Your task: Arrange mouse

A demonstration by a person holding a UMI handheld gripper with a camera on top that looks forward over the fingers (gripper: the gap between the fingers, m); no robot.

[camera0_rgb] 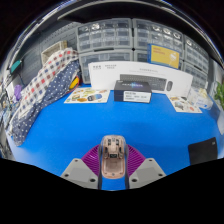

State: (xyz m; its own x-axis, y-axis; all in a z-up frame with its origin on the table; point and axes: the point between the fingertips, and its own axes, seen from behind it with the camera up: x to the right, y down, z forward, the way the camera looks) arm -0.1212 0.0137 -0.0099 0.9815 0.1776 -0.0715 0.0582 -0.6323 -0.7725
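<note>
Mouse point(113, 149), clenched between hand-held gripper point(113, 163) pads above blue bench point(60, 135); risk: slipping sideways on release toward black pad point(203, 151) at 3 o'clock

My hand-held gripper point(113, 165) sits at the bottom centre of the frame, pointing forward and level. Its two grey fingers point(80, 172) angle inward from lower left and lower right, their purple pads point(95, 158) pressed against the object held between them.

Grey angular tool point(113, 170), ribbed purple pads point(97, 157) (inner faces)
</note>
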